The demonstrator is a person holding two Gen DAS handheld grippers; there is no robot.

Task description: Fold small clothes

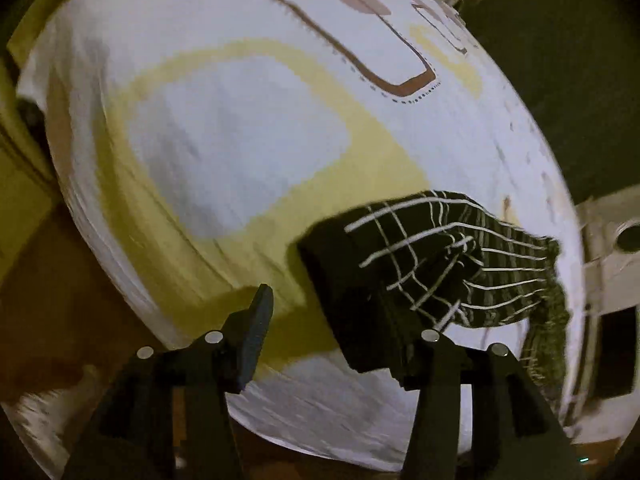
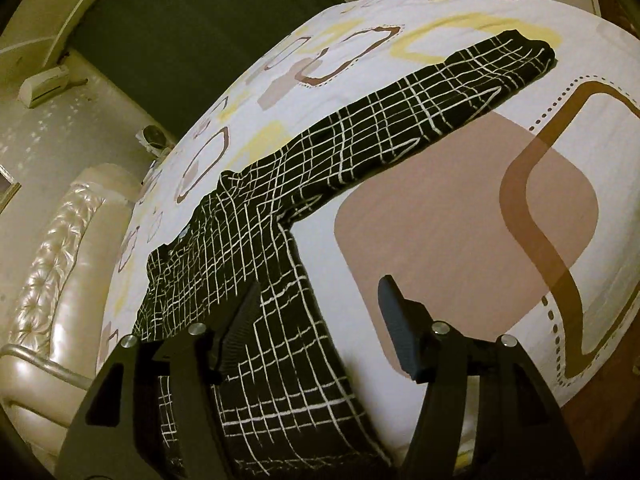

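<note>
My left gripper (image 1: 340,320) jaws parted, black checked garment (image 1: 420,264) draped against its right finger at 3 o'clock, grip not confirmable, my right gripper (image 2: 320,320) released, garment spread on the patterned bedsheet (image 2: 440,220) toward 1 o'clock, padded headboard (image 2: 52,260) at 9 o'clock.

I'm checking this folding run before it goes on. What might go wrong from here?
1. The left gripper is open beside the sleeve end, which looks bunched; closing there may grab several layers.
2. The right gripper straddles the checked garment's edge, open, so it may pinch the bedsheet too.
</note>
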